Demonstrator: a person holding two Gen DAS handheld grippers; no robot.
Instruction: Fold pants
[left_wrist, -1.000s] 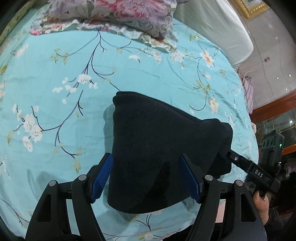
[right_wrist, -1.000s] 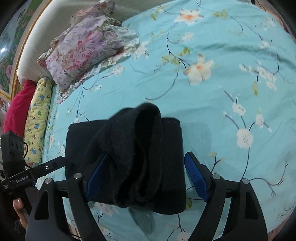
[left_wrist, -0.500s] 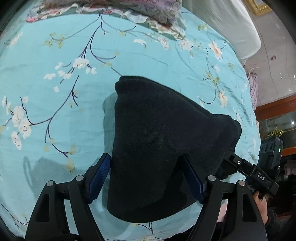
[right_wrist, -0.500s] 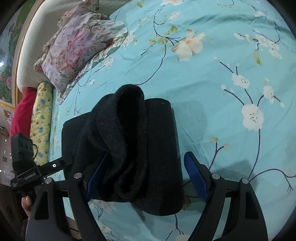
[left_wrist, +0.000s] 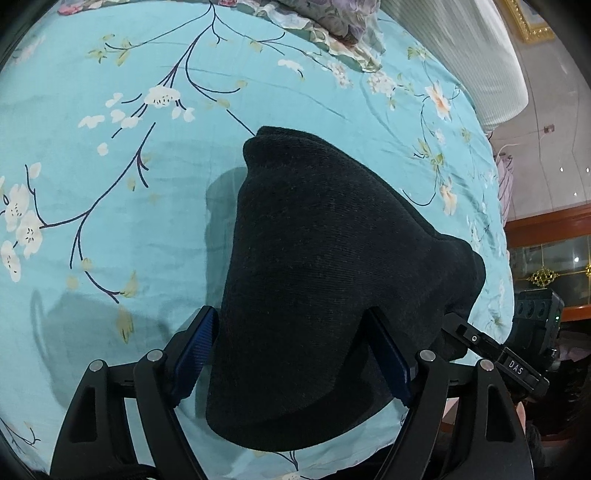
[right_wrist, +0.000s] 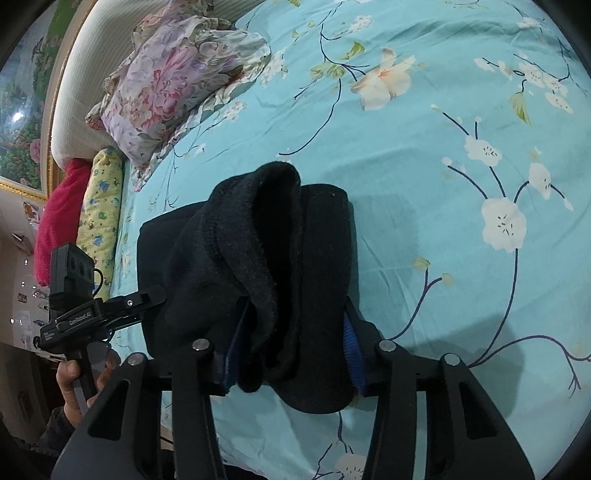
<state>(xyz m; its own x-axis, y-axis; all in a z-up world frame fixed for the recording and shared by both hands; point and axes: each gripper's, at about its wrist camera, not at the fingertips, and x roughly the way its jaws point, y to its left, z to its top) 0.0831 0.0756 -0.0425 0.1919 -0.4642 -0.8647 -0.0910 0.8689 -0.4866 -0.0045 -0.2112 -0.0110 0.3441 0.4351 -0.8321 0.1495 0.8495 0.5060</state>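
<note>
The black pants (left_wrist: 325, 258) lie folded into a thick bundle on the turquoise floral bedsheet (left_wrist: 110, 184). My left gripper (left_wrist: 291, 321) straddles the bundle's near end. Its jaws are still opening, and the blue pads (left_wrist: 195, 347) stand wide beside the cloth without pinching it. In the right wrist view the pants (right_wrist: 258, 229) show stacked, rolled layers. My right gripper (right_wrist: 295, 306) is closing on that end, and its pads (right_wrist: 349, 343) press the cloth from both sides. Each gripper also shows at the edge of the other view: the right gripper (left_wrist: 491, 350) and the left gripper (right_wrist: 110, 310).
A floral pillow (right_wrist: 173, 81) lies at the head of the bed against a pale padded headboard (right_wrist: 74, 92). A yellow bolster (right_wrist: 101, 206) and a red cushion (right_wrist: 59, 221) sit beside it. A hand (right_wrist: 74, 380) holds the left gripper's handle. A wooden cabinet (left_wrist: 546, 221) stands past the bed's edge.
The right jaws have narrowed from wide apart to tight against the pants. Both grippers have sunk closer to the bundle. The left jaws have spread a little wider.
</note>
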